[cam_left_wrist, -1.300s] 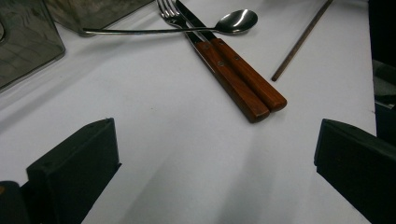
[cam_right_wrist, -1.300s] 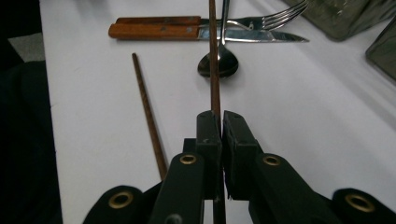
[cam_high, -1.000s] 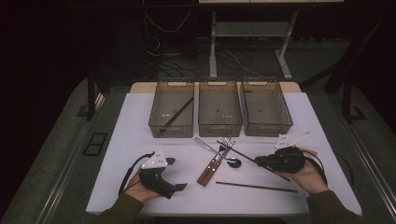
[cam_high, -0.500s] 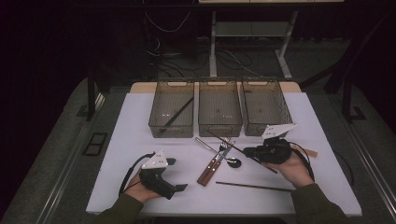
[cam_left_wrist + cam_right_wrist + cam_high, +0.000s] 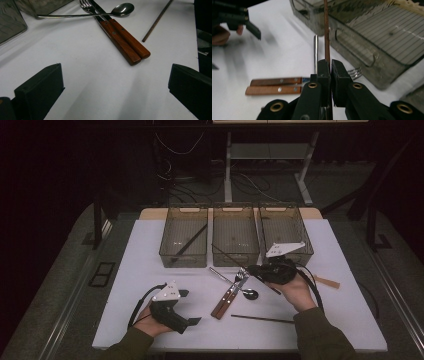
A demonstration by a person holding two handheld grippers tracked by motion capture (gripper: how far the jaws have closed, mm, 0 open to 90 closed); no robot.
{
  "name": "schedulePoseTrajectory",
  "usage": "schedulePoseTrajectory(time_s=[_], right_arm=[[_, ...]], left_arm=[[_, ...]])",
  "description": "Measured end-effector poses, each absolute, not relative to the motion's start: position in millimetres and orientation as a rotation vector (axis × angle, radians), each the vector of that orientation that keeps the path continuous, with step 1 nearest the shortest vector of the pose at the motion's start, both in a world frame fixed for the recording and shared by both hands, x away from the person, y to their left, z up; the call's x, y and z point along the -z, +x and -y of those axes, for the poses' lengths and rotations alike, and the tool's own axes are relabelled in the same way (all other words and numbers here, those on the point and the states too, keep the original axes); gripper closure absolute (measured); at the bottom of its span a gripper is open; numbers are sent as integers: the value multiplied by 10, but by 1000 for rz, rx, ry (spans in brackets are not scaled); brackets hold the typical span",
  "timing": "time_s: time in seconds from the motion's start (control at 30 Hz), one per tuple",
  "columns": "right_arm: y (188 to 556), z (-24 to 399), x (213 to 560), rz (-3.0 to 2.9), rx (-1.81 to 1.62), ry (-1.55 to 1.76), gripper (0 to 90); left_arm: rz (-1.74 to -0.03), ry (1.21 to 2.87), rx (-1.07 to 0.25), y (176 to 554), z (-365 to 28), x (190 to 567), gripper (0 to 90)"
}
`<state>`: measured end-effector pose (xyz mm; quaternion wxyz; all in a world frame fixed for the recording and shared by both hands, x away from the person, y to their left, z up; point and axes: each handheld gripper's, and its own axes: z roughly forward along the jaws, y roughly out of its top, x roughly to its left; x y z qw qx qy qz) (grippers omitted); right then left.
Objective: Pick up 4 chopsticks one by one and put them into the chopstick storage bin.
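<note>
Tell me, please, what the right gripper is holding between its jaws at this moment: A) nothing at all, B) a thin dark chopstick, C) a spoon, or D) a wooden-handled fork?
B: in the right gripper view, the right gripper has its jaws closed on a thin dark chopstick; the spoon lies on the table.

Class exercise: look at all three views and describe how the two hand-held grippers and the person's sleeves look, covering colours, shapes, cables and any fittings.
Both the left gripper and the right gripper have black bodies, each topped by a grey three-cornered plate. A black cable loops from each. The jaws are flat black blocks. In the right gripper view, the black linkage arms carry brass-coloured rivets. The person's sleeves are dark olive green.
</note>
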<state>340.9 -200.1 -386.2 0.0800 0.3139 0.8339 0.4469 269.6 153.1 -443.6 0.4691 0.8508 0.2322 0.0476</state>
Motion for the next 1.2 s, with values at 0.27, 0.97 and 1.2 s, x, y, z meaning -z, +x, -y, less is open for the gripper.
schedulePoseTrajectory(time_s=[0.27, 0.97, 1.2], right_arm=[[3605, 1826, 3775, -2425, -1384, 974, 859], [4115, 1282, 3546, -2269, -1490, 1097, 859], [4291, 984, 3490, -2246, -1493, 1077, 859]], left_arm=[[-567, 2085, -122, 2699, -1532, 4436, 0], [-552, 2087, -120, 2700, -1530, 4431, 0], [-546, 2088, -119, 2704, -1529, 4432, 0]])
